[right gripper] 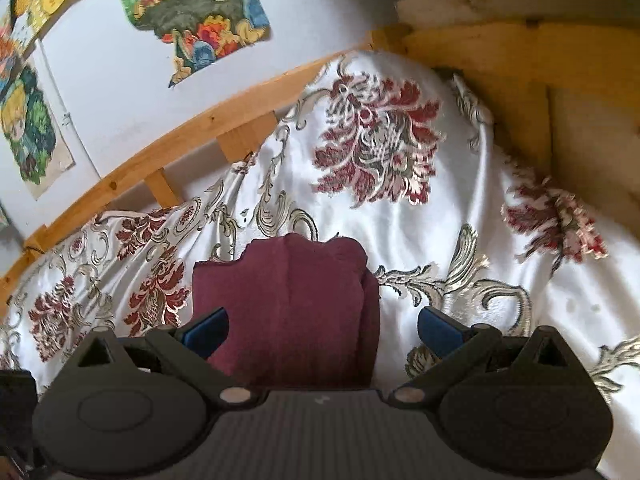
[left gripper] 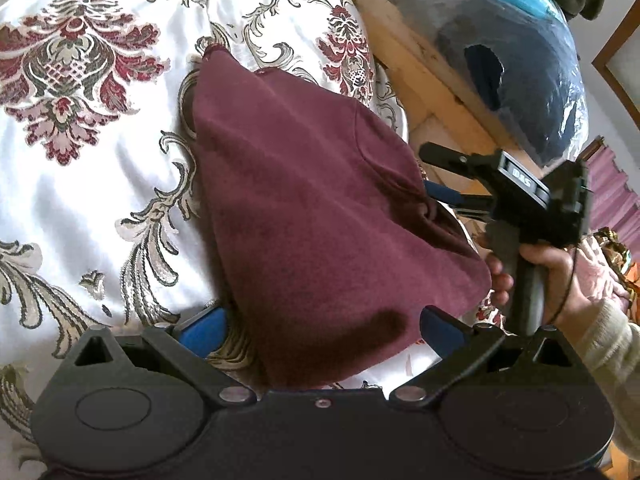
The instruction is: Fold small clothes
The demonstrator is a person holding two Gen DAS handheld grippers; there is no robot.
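Note:
A folded maroon garment (left gripper: 316, 216) lies on the white floral bedspread (left gripper: 100, 184). My left gripper (left gripper: 320, 324) is open, its blue pads on either side of the garment's near edge, which lies between them. My right gripper (left gripper: 430, 172) shows in the left wrist view at the garment's right edge, held by a hand; its lower blue pad touches the cloth. In the right wrist view the garment (right gripper: 288, 312) lies between the wide-open fingers of my right gripper (right gripper: 322, 330).
A wooden bed frame (left gripper: 420, 64) runs along the bedspread's far side. A blue bundle in clear plastic (left gripper: 516, 60) sits behind it. In the right wrist view a white wall with colourful pictures (right gripper: 196, 12) stands beyond the wooden rail (right gripper: 160, 160).

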